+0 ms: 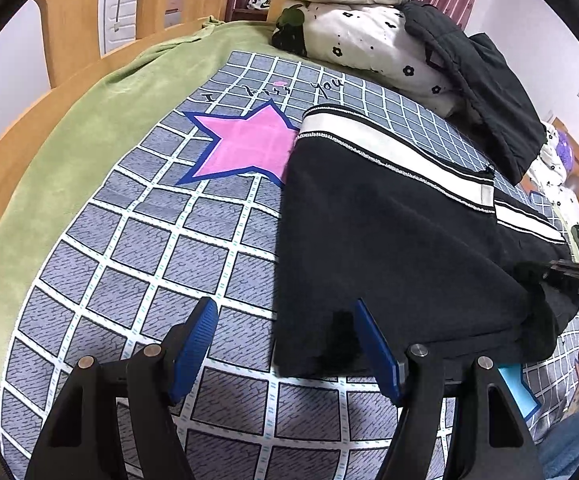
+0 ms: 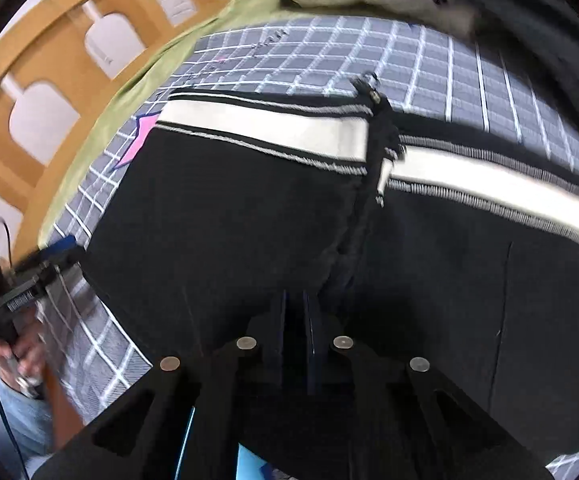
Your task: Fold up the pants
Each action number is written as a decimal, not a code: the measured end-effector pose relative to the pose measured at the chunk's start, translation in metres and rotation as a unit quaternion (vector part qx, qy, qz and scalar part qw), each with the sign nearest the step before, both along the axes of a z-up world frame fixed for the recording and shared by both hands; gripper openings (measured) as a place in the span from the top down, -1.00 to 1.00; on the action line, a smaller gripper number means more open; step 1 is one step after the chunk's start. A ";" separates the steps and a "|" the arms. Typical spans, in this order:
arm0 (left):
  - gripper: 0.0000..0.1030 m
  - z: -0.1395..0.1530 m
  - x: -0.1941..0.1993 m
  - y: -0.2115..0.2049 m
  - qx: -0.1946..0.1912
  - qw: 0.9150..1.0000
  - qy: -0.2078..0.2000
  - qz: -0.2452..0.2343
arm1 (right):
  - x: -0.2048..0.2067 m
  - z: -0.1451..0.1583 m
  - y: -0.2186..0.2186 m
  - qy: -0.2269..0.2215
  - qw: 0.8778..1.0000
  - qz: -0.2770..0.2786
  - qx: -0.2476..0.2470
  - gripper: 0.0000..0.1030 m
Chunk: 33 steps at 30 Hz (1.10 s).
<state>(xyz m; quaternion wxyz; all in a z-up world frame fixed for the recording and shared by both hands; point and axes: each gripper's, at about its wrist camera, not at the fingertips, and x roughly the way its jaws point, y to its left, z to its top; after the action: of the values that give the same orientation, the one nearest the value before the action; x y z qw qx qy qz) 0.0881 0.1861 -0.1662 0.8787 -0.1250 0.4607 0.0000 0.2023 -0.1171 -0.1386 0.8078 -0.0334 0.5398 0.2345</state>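
Closest in the left wrist view, the left gripper (image 1: 285, 344) with its ribbed blue pads (image 1: 193, 344) hangs with its jaws apart and nothing between them, right at the near corner of the soft black pants with a wide cream stripe (image 1: 389, 224). One pad sits over the checked cover and the other over the black cloth, which looks like a good spot to take the corner from. In the right wrist view, the right gripper (image 2: 295, 312) has its jaws pressed tight together over the near edge of the same pants (image 2: 229, 208). It is dark and blurry there, so I cannot tell if any cloth is pinched between them. The pants lie flat on the grey bed cover with white grid lines and a pink star (image 1: 129, 248), toward its right side, with the stripe running along the far edge. One layer already lies over another, so I think the fold is partly done. The cloth looks thick and fuzzy, and it should bend easily. Past the cover, a fluffy green blanket (image 1: 101, 120) runs along the left edge beside the yellow wooden bed rail (image 1: 5, 156). At the far end sit a puffy white flower-print quilt (image 1: 369, 40) and a dark jacket (image 1: 489, 92).
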 end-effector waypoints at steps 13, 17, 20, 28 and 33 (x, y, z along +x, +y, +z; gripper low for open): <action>-0.33 -0.010 -0.006 0.012 -0.061 0.998 -0.011 0.001 | -0.008 -0.007 -0.049 0.032 0.997 -0.038 0.065 0.97; -0.33 -0.010 -0.002 0.009 -0.062 0.998 -0.012 0.001 | 0.005 0.007 -0.048 0.000 0.996 -0.035 0.084 0.86; -0.33 -0.012 0.003 0.007 -0.065 0.998 -0.007 0.000 | 0.018 0.010 -0.036 -0.014 0.996 -0.034 0.077 0.69; -0.33 -0.011 0.011 0.006 -0.062 0.998 -0.010 -0.001 | 0.036 -0.023 0.007 -0.045 0.998 -0.008 -0.033 1.00; -0.34 -0.012 0.010 0.005 -0.063 0.998 -0.013 -0.009 | 0.033 -0.001 -0.018 -0.084 0.996 -0.033 0.012 0.95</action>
<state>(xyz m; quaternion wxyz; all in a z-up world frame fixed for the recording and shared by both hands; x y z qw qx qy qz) 0.0983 0.1909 -0.1778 0.8749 -0.1763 0.4494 -0.0385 0.2358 -0.1349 -0.1396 0.8581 -0.0257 0.4678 0.2100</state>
